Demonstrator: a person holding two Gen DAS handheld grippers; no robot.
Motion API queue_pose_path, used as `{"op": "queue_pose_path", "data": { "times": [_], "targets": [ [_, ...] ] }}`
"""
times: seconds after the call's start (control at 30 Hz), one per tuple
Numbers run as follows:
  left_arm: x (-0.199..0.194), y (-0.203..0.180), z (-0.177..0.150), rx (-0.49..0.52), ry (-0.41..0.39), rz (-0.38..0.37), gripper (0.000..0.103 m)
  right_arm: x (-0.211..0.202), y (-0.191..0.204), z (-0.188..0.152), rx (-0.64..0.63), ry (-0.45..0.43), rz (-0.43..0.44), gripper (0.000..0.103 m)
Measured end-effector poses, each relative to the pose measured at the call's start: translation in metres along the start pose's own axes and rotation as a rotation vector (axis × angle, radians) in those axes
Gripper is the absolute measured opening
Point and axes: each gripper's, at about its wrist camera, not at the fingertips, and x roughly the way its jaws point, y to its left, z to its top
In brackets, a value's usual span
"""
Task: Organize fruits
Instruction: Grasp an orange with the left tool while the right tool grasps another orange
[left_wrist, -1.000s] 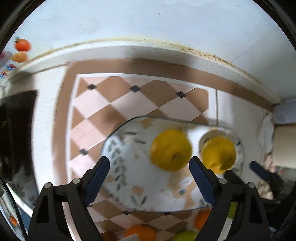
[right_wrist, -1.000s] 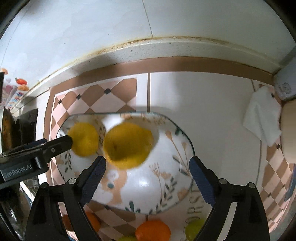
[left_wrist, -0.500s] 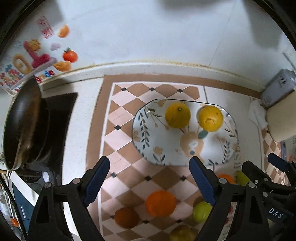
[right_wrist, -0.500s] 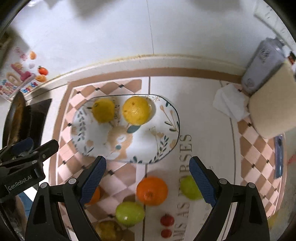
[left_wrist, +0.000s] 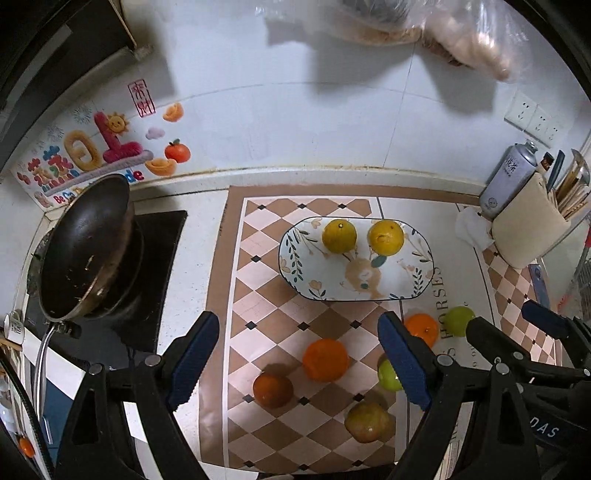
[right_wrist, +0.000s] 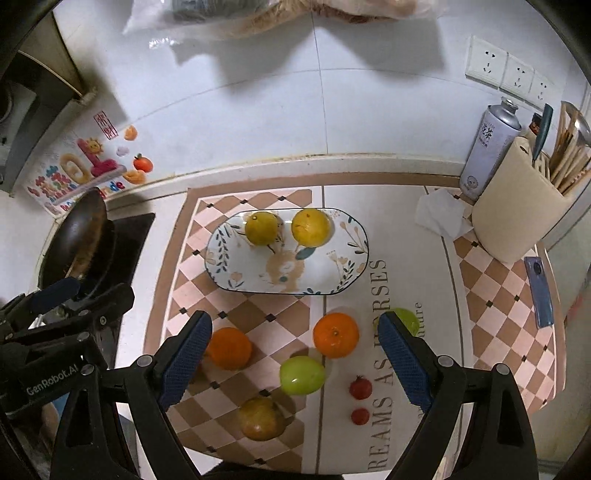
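Observation:
An oval patterned plate (left_wrist: 413, 284) (right_wrist: 343, 273) on the checkered mat holds two yellow fruits (left_wrist: 339, 236) (left_wrist: 386, 238) (right_wrist: 261, 228) (right_wrist: 311, 227) at its far side. In front of it on the mat lie two oranges (right_wrist: 336, 335) (right_wrist: 229, 348), a darker orange (left_wrist: 272, 390), two green fruits (right_wrist: 302, 375) (right_wrist: 406, 319), a brownish pear-like fruit (right_wrist: 260, 418) and two small red fruits (right_wrist: 361, 387) (right_wrist: 360, 416). My left gripper (left_wrist: 299, 362) is open and empty, high above the loose fruit. My right gripper (right_wrist: 295, 362) is open and empty, beside it on the right.
A dark wok (left_wrist: 86, 247) sits on a black stove (left_wrist: 159, 280) at the left. At the right stand a spray can (right_wrist: 487, 147), a beige utensil holder (right_wrist: 517, 210), a crumpled tissue (right_wrist: 439, 216) and a phone (right_wrist: 539, 291). The tiled wall is behind.
Both grippers have pulled back and up from close over the plate. The two yellow fruits stay on the plate, and the loose fruit on the mat has come into view.

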Motion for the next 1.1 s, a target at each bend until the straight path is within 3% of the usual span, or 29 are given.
{"op": "queue_pose_path", "data": {
  "times": [0.3, 0.33, 0.4, 0.63, 0.8, 1.1],
  "targets": [
    [0.007, 0.005, -0.004, -0.013, 0.029, 0.013, 0.088, -0.001, 0.000, -0.002, 0.049, -0.021, 0.051, 0.094],
    [0.013, 0.006, -0.003, -0.016, 0.047, 0.018, 0.089, 0.003, -0.002, -0.001, 0.059, -0.016, 0.053, 0.095],
    [0.029, 0.006, -0.002, -0.019, 0.080, 0.038, 0.101, 0.014, -0.009, 0.001, 0.080, 0.002, 0.050, 0.102],
    [0.091, 0.006, -0.006, -0.021, 0.198, 0.063, 0.102, 0.086, -0.050, -0.006, 0.184, 0.150, 0.065, 0.102],
    [0.137, -0.004, -0.019, -0.013, 0.315, 0.013, 0.102, 0.140, -0.069, -0.018, 0.234, 0.271, 0.080, 0.102],
    [0.201, -0.029, -0.050, 0.042, 0.486, -0.012, 0.094, 0.197, -0.076, -0.034, 0.236, 0.357, 0.051, 0.101]
  ]
}}
